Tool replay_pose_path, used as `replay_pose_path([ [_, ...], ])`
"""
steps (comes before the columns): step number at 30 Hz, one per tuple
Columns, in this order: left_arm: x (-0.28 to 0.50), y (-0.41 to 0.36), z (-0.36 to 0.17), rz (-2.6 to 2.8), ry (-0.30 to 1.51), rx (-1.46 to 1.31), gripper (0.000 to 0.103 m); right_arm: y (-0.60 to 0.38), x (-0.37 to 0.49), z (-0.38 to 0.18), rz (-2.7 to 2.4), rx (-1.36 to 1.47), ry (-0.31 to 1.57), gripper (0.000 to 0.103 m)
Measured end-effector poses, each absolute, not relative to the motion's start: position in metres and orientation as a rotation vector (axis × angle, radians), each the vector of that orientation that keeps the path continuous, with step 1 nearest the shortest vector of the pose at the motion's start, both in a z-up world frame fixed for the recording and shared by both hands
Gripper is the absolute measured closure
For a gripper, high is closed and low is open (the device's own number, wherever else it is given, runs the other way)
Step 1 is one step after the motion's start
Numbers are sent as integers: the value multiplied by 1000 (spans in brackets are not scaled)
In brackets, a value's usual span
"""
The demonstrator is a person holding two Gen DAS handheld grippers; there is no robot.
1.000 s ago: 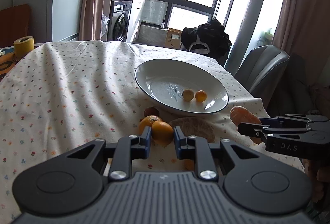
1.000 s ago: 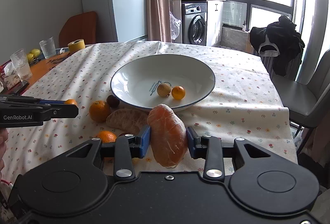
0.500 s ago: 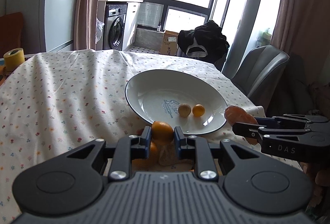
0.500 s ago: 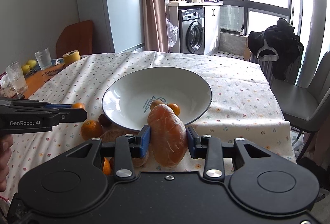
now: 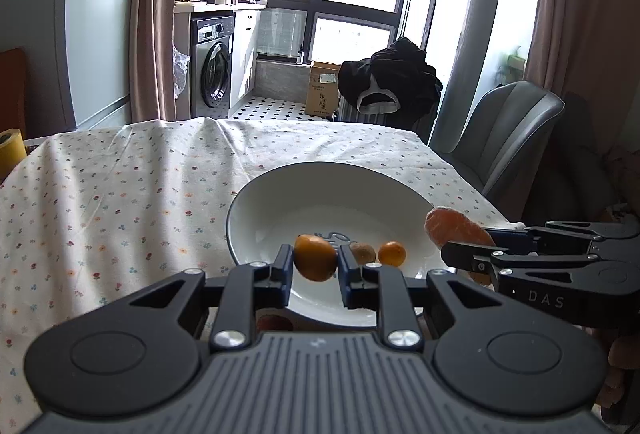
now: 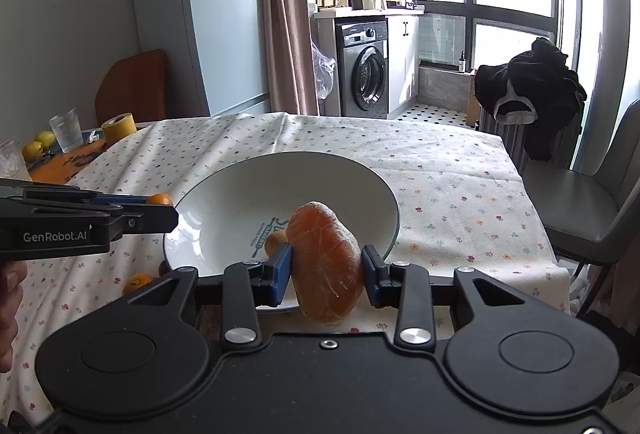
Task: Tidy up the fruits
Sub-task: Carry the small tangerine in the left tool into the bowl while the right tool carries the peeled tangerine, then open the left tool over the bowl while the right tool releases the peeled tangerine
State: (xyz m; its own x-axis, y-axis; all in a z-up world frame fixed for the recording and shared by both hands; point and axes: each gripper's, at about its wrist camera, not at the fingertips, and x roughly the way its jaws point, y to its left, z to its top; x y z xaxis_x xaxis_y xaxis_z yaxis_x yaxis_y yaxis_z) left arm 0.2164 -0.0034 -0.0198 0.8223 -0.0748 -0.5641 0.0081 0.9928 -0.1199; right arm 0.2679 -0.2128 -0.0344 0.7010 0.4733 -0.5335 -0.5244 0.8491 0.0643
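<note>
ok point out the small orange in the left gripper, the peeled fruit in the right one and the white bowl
small orange (image 5: 315,257), left wrist view, middle of its skin
peeled fruit (image 6: 325,258), right wrist view, centre of its front face
white bowl (image 6: 248,210), right wrist view, bare inner wall

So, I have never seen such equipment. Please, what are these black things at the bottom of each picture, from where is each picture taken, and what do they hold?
There is no robot here. A person holds one two-finger tool in each hand, and each tool carries a wide-angle camera that looks forward along its fingers. So the black shape at the bottom of each picture is the tool itself.

In the left camera's picture, the left tool is shut on a small orange. The right tool enters from the side.

In the right camera's picture, the right tool is shut on a peeled orange fruit.

Both fruits are held over a white bowl, which stands on a table with a flowered cloth. Two small fruits already lie in the bowl. A few more fruits lie on the cloth beside it.
</note>
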Motion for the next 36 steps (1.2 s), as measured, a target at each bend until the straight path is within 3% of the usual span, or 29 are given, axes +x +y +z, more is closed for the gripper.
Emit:
replay_pose_path([
  [10,248,-1,-39,-49,652,-125,81,-204,299,-42,540,-84,570,68],
  [19,252,5,-39,-27,653,-137,76,-199,314,-45,521,-87,560,68],
  [22,250,8,-36,-19,653,-142,69,-196,316,-44,515,-86,547,67],
  [24,246,9,-33,-9,646,-144,60,-196,316,-43,506,-90,537,63],
  [26,243,9,-30,-2,640,-141,50,-198,314,-40,503,-83,521,44],
  [28,240,9,-26,15,628,-135,40,-203,308,-35,490,-71,489,33],
  [30,236,8,-22,29,608,-128,28,-207,305,-31,483,-65,482,32],
  [36,223,9,-12,61,581,-137,18,-220,291,-24,475,-27,471,16],
])
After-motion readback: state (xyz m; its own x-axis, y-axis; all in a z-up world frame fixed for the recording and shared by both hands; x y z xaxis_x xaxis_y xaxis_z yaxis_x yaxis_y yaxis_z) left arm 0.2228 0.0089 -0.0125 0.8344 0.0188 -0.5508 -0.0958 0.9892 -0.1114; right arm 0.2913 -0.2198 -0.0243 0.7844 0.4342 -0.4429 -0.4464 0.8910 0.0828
